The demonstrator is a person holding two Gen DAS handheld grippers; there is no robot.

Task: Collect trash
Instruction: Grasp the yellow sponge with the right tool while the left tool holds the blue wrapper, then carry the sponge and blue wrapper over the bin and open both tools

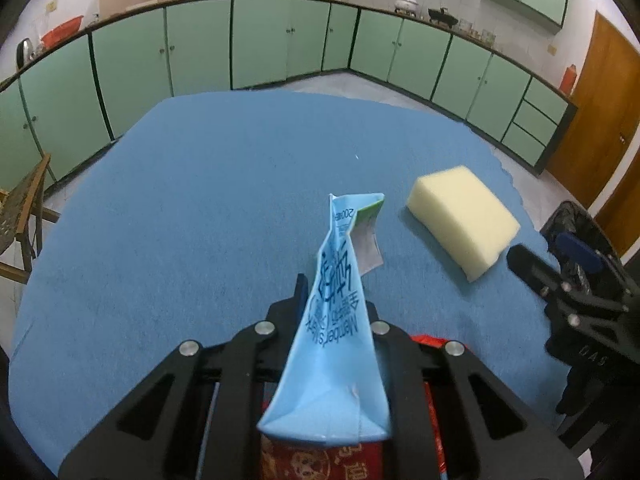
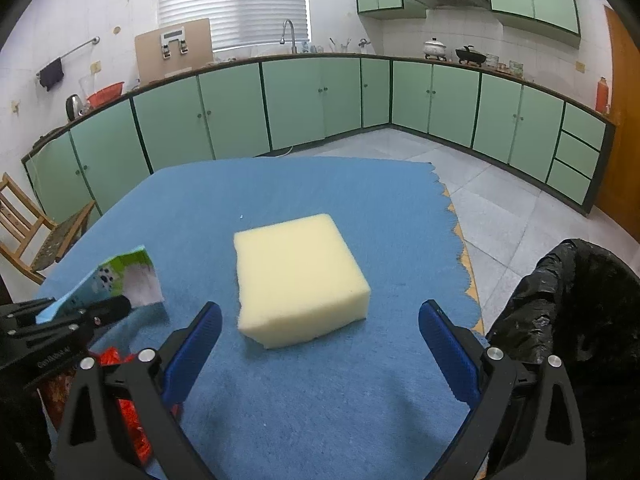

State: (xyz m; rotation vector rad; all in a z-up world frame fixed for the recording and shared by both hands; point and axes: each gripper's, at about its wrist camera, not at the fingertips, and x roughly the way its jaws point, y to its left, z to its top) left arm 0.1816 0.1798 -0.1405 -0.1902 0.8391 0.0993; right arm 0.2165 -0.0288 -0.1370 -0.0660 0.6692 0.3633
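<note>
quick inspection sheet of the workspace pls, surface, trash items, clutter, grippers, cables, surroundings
surface: table under a blue cloth, frayed right edge
job's things: flattened blue carton pinched in left gripper; red wrapper near edge; bin with black bag right of table
clutter: yellow foam block lying flat, untouched
grippers: left gripper shut on carton; right gripper open, just short of the block
cables: nothing seen
surroundings: green kitchen cabinets, wooden chair, wooden door

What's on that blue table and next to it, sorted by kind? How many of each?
Flattened blue carton, held in the left jaws: 1
Yellow foam block: 1
Red wrapper: 1
Bin with a black bag, beside the table: 1
Total: 4
</note>
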